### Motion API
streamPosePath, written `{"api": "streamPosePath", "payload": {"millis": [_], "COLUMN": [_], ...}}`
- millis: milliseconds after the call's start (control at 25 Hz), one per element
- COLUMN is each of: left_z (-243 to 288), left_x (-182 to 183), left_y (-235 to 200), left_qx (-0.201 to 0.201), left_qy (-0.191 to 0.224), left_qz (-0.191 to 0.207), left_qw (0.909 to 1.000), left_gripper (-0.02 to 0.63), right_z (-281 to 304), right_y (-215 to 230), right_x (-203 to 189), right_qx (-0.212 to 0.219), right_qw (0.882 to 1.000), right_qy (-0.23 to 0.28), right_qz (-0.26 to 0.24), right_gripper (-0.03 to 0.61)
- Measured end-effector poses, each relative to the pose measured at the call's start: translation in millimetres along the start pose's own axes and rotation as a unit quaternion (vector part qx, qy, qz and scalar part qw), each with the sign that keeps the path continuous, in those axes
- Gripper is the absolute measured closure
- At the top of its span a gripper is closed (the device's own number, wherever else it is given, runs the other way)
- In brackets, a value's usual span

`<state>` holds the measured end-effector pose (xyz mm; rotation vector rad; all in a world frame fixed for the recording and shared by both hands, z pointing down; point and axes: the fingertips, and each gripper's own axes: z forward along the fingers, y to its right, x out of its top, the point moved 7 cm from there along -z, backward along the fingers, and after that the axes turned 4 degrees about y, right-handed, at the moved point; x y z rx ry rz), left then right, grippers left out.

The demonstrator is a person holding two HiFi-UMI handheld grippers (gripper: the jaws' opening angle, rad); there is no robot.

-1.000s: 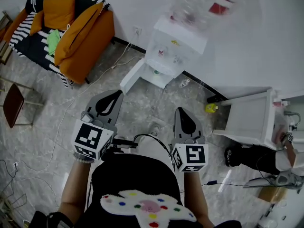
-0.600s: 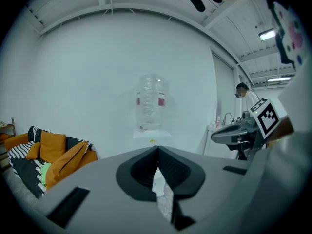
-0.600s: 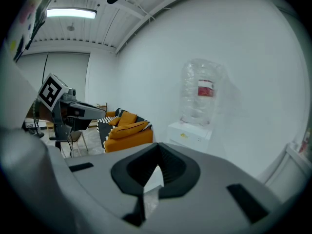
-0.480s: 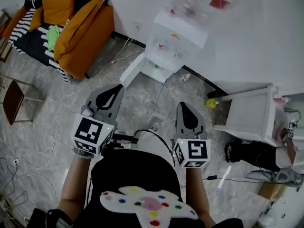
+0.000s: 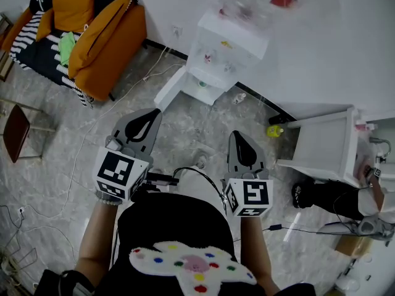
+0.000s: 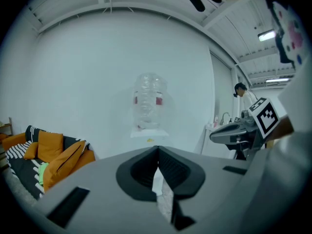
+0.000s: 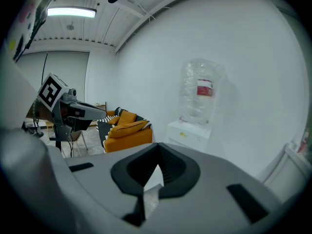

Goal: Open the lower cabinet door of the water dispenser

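The white water dispenser [image 5: 227, 47] stands against the far wall with a clear bottle [image 5: 253, 2] on top. From its base a white panel [image 5: 173, 90] juts out to the left over the floor; it looks like the lower door standing open. Both grippers hover well short of the dispenser, pointing toward it. My left gripper [image 5: 150, 113] is shut with nothing in it, and so is my right gripper [image 5: 238, 135]. The left gripper view shows shut jaws [image 6: 157, 151] below the dispenser [image 6: 149, 132]. In the right gripper view, shut jaws [image 7: 158, 149] sit left of the dispenser [image 7: 191, 131].
An orange sofa [image 5: 92, 32] with a striped blanket stands at the far left, a brown stool [image 5: 15, 134] nearer. A white cabinet [image 5: 327, 150] and a person [image 5: 345, 202] are at the right. A yellow object [image 5: 274, 130], a small bottle [image 5: 239, 97] and cables lie on the floor.
The head view has shifted slightly, so the room sits a little higher in the picture. Both grippers keep their place and stay shut.
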<state>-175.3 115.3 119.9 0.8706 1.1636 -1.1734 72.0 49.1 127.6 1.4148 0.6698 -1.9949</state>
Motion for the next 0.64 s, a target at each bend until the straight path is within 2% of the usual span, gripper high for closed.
{"api": "streamPosePath", "payload": {"millis": [640], "left_z": [1.9], "left_x": [-2.5], "left_y": [-7.1], "left_qx": [-0.004], "left_qy": [-0.006], "left_qz": [-0.002], "left_qw": [1.0], "left_gripper": [0.601], "right_z": [6.2], "right_y": [-6.8], "right_x": [-0.6], "right_qx": [0.003], "right_qw": [1.0], "right_qy": [-0.006], "right_qz": [-0.004], "right_gripper": [0.575]}}
